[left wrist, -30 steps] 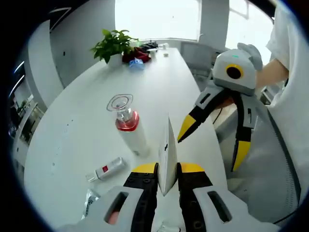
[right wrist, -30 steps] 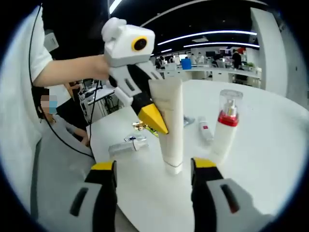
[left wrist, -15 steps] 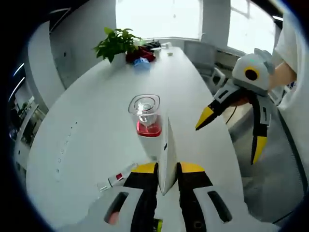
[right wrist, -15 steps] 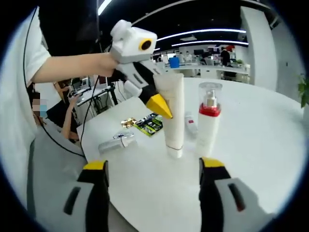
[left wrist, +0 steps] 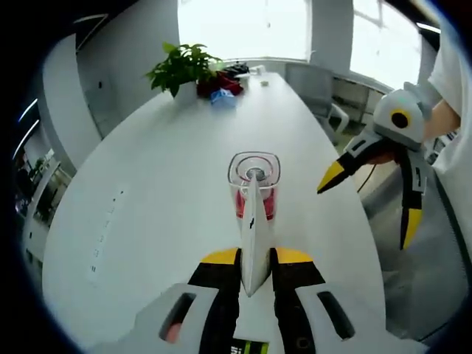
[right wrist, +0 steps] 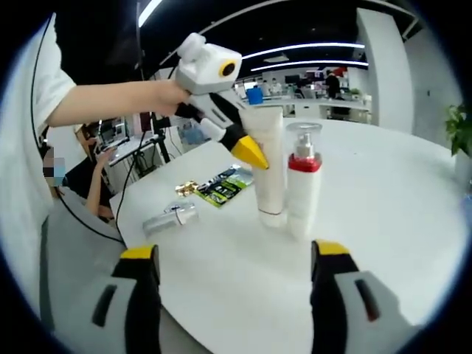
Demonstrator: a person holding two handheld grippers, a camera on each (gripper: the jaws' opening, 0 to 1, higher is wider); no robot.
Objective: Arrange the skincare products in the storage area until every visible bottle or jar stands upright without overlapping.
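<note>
Step in hand: standing the white squeeze tube (right wrist: 271, 166) upright at frame centre, beside the red-collared pump bottle (right wrist: 303, 184). Left gripper (left wrist: 249, 259) clamps the tube's crimped end. Right gripper (right wrist: 232, 258) gapes empty. Next: release gently, then raise the silver tube (right wrist: 169, 218) lying at left.

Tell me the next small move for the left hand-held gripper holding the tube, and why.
Probably open the left hand-held gripper and lift clear. The tube already stands cap-down on the table, upright beside the pump bottle. The small bottle still lying flat would likely come next.
</note>
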